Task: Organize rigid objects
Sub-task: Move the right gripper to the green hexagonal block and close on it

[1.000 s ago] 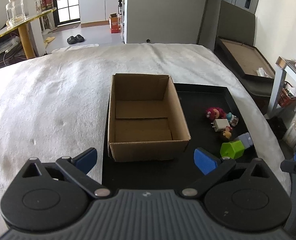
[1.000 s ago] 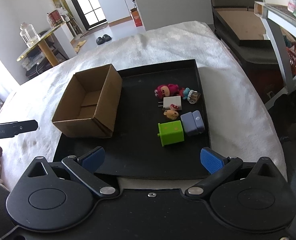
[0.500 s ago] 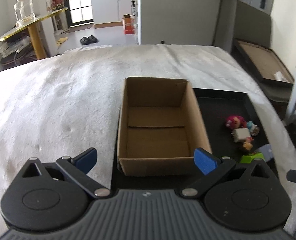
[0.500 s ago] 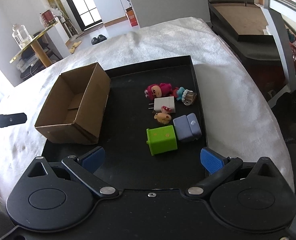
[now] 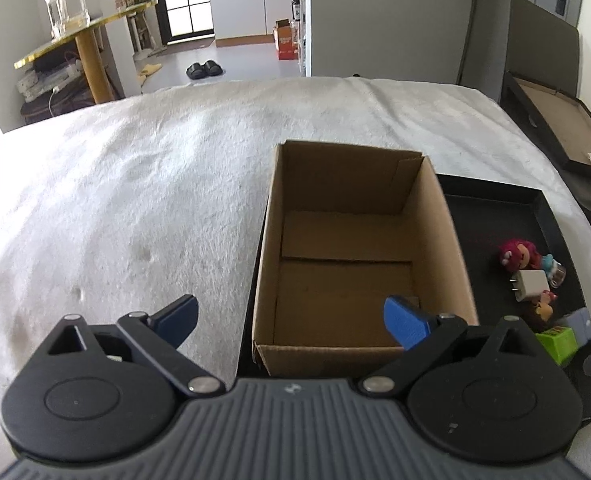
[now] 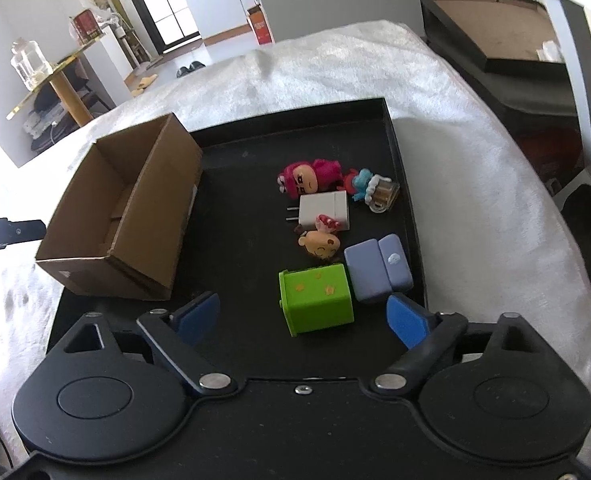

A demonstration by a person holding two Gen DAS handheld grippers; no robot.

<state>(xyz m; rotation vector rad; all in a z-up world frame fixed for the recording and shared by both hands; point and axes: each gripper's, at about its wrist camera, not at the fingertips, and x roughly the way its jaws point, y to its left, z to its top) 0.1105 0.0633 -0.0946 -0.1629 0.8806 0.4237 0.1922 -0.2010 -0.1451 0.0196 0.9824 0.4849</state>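
Both grippers spread, empty; right gripper [image 6: 302, 320] closer to green cube [image 6: 317, 304], seemingly not touching.

Nothing legible anywhere. Faint pale lettering on the black bar [image 6: 9, 234] at the left edge, too blurred to read.

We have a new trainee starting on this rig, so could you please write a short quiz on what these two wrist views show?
1. True or false: the cardboard box already holds a toy.
2. Which item lies nearest the right claw?
A. white charger
B. green cube
C. pink doll
3. Fill in: the toys lie on a black ____.

Key:
1. False; the box interior visible in the left wrist view holds nothing.
2. B; it sits just ahead of the open claw.
3. tray; the box stands at its left edge, near the open left claw.
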